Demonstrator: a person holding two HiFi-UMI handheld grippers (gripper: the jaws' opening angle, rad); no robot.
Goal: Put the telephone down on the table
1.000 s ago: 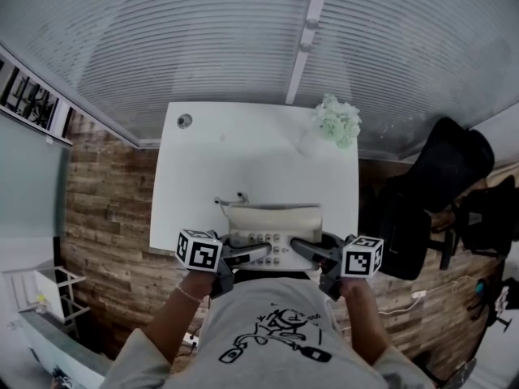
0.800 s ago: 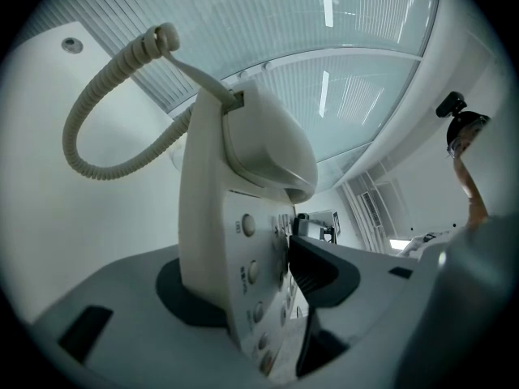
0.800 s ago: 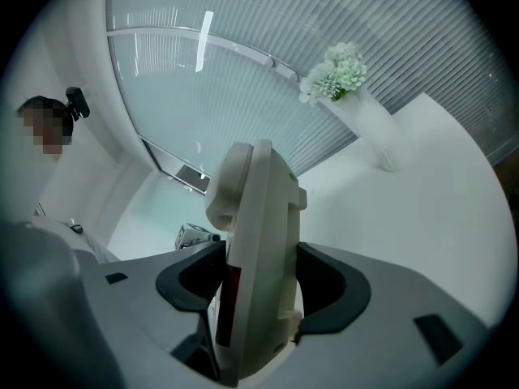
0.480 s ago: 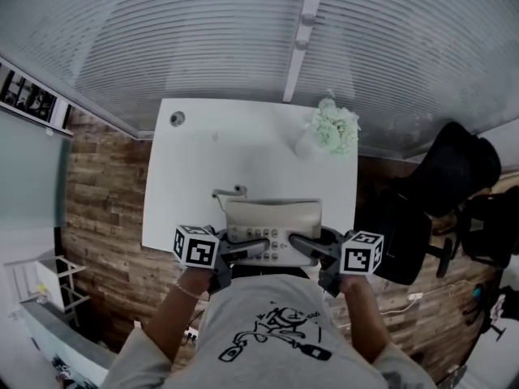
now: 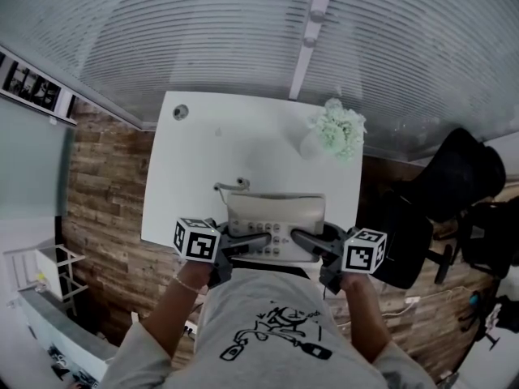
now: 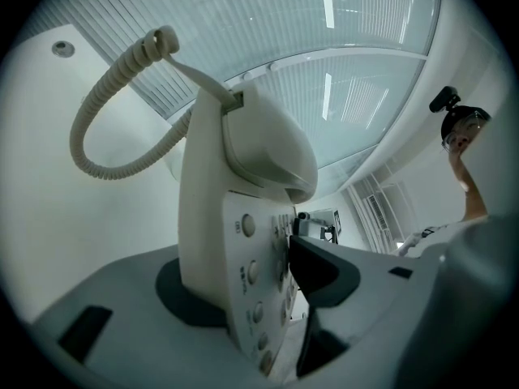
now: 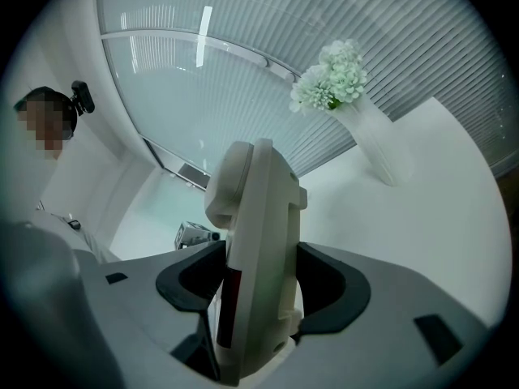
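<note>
At the bottom of the head view the person's printed grey shirt [image 5: 272, 335] fills the frame, and both forearms reach up from it. The left gripper [image 5: 258, 241] and the right gripper [image 5: 302, 240] sit side by side at lower centre, their marker cubes turned outward and their jaws pointing in toward each other. Both are clamped on the telephone [image 5: 276, 217], one at each end of its keypad side. In the left gripper view the dark pads press the button face and the underside of the body. In the right gripper view the pads squeeze the opposite narrow edge.

The telephone is a cream desk set with its handset lying in the cradle. It sits over the near edge of the white table [image 5: 243, 148], in the middle of the frame. No view shows whether its base touches the tabletop. Its coiled cord [image 5: 231, 186] loops out at the upper left of the body.

Farther up, a white vase of pale green flowers [image 5: 334, 132] stands near the table's upper right corner, and a round cable hole [image 5: 180, 113] marks the upper left corner. A black office chair [image 5: 454, 177] stands off the table's right side. Ribbed glass panels [image 5: 203, 31] fill the top of the frame.
</note>
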